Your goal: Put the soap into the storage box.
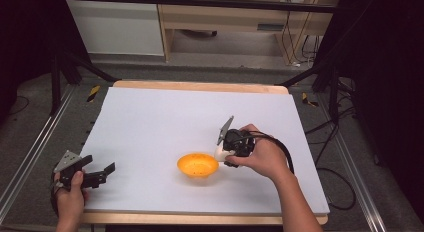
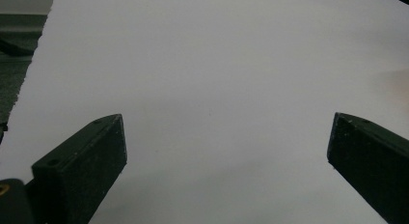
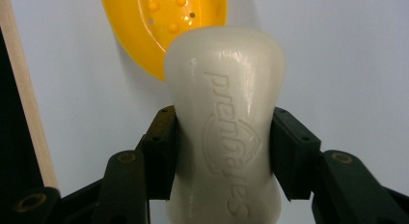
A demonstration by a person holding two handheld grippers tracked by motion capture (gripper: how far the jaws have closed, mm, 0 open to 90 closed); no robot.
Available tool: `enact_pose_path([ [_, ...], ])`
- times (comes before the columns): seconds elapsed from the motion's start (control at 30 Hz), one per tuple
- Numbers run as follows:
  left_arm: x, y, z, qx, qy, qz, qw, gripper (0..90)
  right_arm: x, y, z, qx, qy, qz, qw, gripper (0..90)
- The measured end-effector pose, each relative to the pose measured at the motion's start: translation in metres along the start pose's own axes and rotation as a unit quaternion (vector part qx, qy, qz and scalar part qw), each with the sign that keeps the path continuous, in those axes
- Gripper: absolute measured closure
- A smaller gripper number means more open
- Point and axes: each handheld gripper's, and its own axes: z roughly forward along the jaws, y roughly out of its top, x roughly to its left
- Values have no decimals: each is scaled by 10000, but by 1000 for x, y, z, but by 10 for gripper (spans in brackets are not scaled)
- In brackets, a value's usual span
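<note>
Cream-white waisted bar of soap (image 3: 225, 137) sits clamped at its narrow middle between the pads of the right gripper (image 1: 231, 151), its long axis running along the jaws toward the perforated yellow plastic soap dish (image 1: 198, 165). That dish lies just beside the bar's free end, to its left on the white sheet (image 1: 160, 122). Farther off, the left gripper (image 1: 95, 174) hangs spread with nothing between its jaws at the table's left edge.

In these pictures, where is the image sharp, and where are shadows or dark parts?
High view: the white table sheet is evenly lit, surroundings dark. Left gripper view: the left tongs cast a soft shadow, low contrast. Right gripper view: the soap bar is sharp, its embossed letters readable; the yellow dish looks slightly soft.
</note>
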Motion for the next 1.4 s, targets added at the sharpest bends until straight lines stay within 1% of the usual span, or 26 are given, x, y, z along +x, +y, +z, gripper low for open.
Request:
enact_pose_path([
  [0.03, 0, 0, 0, 1, 1, 3, 10000, 0, 1, 3, 0, 14, 13, 0, 10000, 494],
  [0.07, 0, 0, 0, -2, 1, 3, 10000, 0, 1, 5, 1, 14, 17, -61, 10000, 494],
  [0.2, 0, 0, 0, -8, -2, -2, 10000, 0, 3, 13, 4, 28, 51, -109, 9999, 494],
  [0.4, 0, 0, 0, -3, -10, 1, 10000, 0, 5, 20, 6, 32, 69, -191, 9998, 494],
  [0.43, 0, 0, 0, -3, -8, 1, 10000, 0, 5, 22, 6, -8, 83, -220, 9997, 494],
  [0.57, 0, 0, 0, -15, -2, -9, 10000, 0, 6, 27, 8, 1, 90, -235, 9997, 494],
  [0.67, 0, 0, 0, -16, -2, -12, 10000, 0, 6, 32, 9, 26, 96, -317, 9994, 494],
  [0.73, 0, 0, 0, -16, -3, -12, 10000, 0, 7, 34, 10, 26, 98, -339, 9994, 494],
  [0.8, 0, 0, 0, -20, -5, -16, 10000, 0, 8, 36, 11, 54, 126, -296, 9995, 494],
  [0.83, 0, 0, 0, -23, -7, -19, 10000, 0, 7, 37, 13, 51, 148, -353, 9993, 494],
  [0.87, 0, 0, 0, -23, -7, -19, 10000, 0, 8, 39, 14, 60, 152, -355, 9992, 494],
  [0.9, 0, 0, 0, -21, -8, -17, 10000, 0, 9, 40, 14, 103, 154, -309, 9994, 494],
  [0.93, 0, 0, 0, -20, -8, -14, 10000, 0, 8, 42, 16, 66, 164, -407, 9990, 494],
  [1.0, 0, 0, 0, -16, -7, -9, 10000, 0, 9, 43, 16, 91, 170, -366, 9991, 494],
  [1.07, 0, 0, 0, -18, -9, -11, 10000, 0, 8, 46, 17, 68, 197, -440, 9988, 494],
  [1.1, 0, 0, 0, -23, -12, -18, 10000, 0, 9, 48, 17, 83, 205, -379, 9990, 494],
  [1.2, 0, 0, 0, -22, -11, -17, 10000, 0, 9, 50, 18, 59, 197, -459, 9987, 494],
  [1.23, 0, 0, 0, -19, -12, -15, 10000, 0, 9, 51, 18, 82, 213, -422, 9988, 494],
  [1.3, 0, 0, 0, -16, -14, -14, 10000, 0, 9, 52, 19, 42, 223, -461, 9987, 494],
  [1.33, 0, 0, 0, -18, -14, -16, 10000, 0, 10, 54, 19, 73, 232, -445, 9987, 494],
  [1.4, 0, 0, 0, -23, -13, -21, 10000, 0, 10, 56, 20, 51, 233, -455, 9987, 494],
])
